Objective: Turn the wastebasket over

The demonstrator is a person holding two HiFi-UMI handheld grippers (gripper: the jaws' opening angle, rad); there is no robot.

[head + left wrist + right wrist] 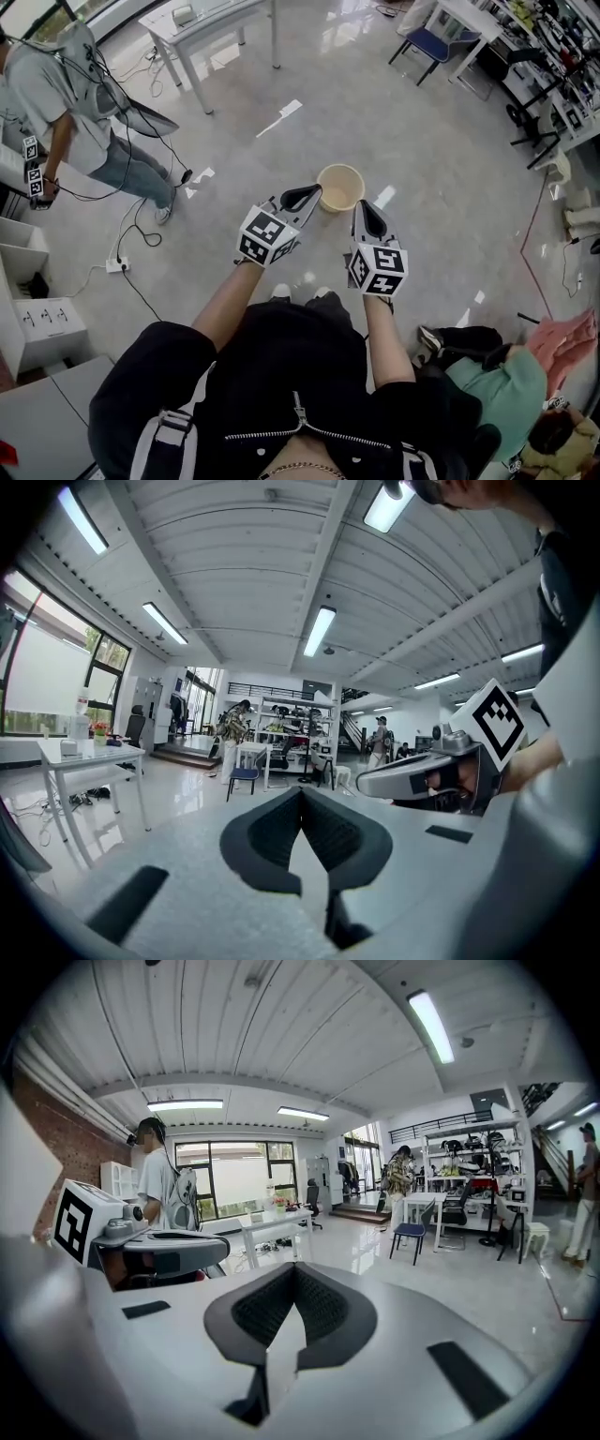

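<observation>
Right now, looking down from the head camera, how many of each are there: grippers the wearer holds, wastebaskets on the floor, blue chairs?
grippers held by the wearer: 2 (left gripper, right gripper, both shut and empty)
upright wastebasket: 1
blue chair: 1
Total: 4

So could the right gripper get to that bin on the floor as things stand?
Probably yes: the bin stands alone on the floor, below and ahead of the right gripper, nothing between them. Its jaws are shut, so they must open first.
</observation>
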